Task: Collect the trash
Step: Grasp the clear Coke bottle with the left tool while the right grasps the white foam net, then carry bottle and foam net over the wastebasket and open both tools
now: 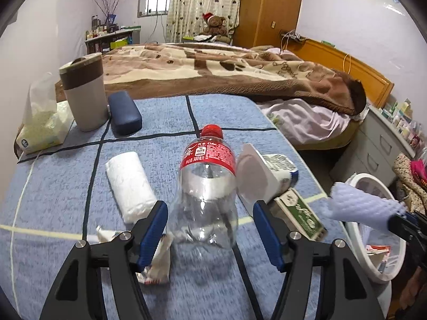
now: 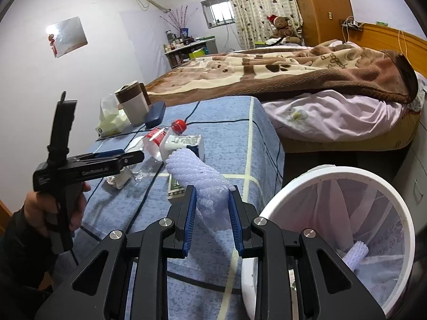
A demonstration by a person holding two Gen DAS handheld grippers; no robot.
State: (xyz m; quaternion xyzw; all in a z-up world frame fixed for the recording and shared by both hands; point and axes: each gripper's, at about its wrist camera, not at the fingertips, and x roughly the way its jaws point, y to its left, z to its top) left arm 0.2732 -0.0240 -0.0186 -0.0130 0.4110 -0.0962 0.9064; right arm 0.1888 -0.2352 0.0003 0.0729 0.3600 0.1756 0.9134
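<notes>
On the blue cloth-covered table (image 1: pixel 53 186), a tissue pack (image 1: pixel 42 130) is seen at nine o'clock, with a brown-and-grey cup (image 1: pixel 85 93) and a dark blue case (image 1: pixel 124 113) just beside it towards ten o'clock. A paper roll (image 1: pixel 129 184) lies left of centre. The left gripper (image 1: pixel 210 230) is held with its jaws spread wide around the base of an empty clear bottle (image 1: pixel 206 194), red-capped and lying on the cloth; the pads are not pressed on it. A crumpled wrapper (image 1: pixel 157 264) lies under the left finger, though its make is blurred. At three o'clock of the bottle a white-lidded cup (image 1: pixel 267 173) lies tipped, touching a green box (image 1: pixel 301 216). The right gripper (image 2: pixel 212 218) is pinched on a lilac foam net (image 2: pixel 202 181), held near the rim of the white lined bin (image 2: pixel 373 181) at four o'clock, beside the table.
</notes>
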